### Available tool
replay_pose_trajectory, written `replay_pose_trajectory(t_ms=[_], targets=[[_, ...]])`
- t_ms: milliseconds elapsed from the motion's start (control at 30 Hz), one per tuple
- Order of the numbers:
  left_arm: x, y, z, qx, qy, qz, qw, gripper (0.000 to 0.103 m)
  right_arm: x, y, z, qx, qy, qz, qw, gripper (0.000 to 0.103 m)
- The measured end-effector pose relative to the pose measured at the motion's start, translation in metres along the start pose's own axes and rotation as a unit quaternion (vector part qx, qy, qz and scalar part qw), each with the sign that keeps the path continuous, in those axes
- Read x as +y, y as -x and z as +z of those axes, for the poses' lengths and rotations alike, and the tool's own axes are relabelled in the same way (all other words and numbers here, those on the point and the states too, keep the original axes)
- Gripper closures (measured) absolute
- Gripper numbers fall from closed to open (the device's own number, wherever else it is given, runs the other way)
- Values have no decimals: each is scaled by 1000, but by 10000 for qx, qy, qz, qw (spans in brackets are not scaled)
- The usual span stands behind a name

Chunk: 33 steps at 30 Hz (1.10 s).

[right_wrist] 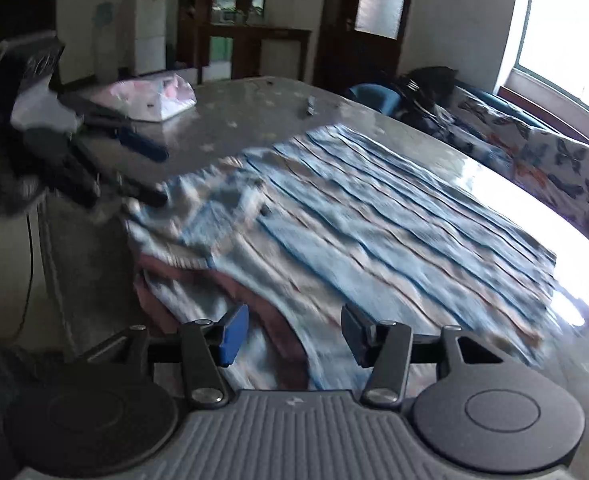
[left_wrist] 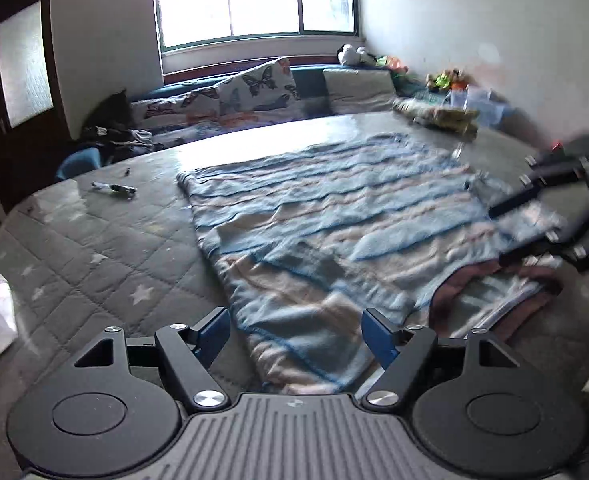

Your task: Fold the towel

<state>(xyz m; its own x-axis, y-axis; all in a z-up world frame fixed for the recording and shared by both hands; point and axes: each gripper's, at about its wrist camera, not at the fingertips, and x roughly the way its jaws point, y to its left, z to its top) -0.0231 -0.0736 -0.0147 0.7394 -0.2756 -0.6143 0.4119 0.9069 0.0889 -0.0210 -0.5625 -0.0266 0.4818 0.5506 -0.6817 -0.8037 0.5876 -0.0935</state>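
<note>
**Towel, striped: near edge ahead of both jaws**

While both sets of jaws stood open and empty, the towel (left_wrist: 334,220) lay flat on the bench (left_wrist: 94,248), long axis running away from the left gripper (left_wrist: 296,338); the right gripper (right_wrist: 294,334) hung over the turned-up near corner, judged nearer.

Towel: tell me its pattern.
Blue and pinkish-beige stripes on the towel, with a brownish border; clearest in left wrist view.

Right gripper (left_wrist: 506,236) motion-blurred.
</note>
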Motion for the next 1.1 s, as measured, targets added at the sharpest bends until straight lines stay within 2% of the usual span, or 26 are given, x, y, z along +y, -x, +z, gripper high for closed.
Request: replay_pose_trajectory(t_ms=[133, 267, 500, 667, 800, 900, 1067, 1100], targets=[[-11, 0, -14, 193, -331, 104, 9992, 21, 15, -31, 23, -78, 153, 327, 9993, 50], [-10, -2, -21, 221, -299, 217, 9991, 14, 29, -57, 42, -152, 247, 556, 9980, 50], [-7, 2, -22, 166, -178, 320, 9992, 3, 51, -74, 39, -18, 680, 653, 9955, 50], [-7, 8, -18, 30, -133, 429, 9990, 0, 58, -59, 34, -83, 743, 800, 9940, 49], [-9, 6, -16, 84, -186, 430, 9989, 0, 66, -58, 26, -14, 929, 798, 9925, 49], [-16, 14, -14, -73, -488, 347, 9982, 0, 64, -51, 24, -94, 830, 777, 9935, 49], [-33, 26, -14, -339, -1112, -22, 9932, 0, 38, -19, 16, -188, 352, 634, 9972, 48], [-38, 27, -15, -365, -1239, -106, 9916, 0, 32, -14, 12, -164, 287, 562, 9979, 45]])
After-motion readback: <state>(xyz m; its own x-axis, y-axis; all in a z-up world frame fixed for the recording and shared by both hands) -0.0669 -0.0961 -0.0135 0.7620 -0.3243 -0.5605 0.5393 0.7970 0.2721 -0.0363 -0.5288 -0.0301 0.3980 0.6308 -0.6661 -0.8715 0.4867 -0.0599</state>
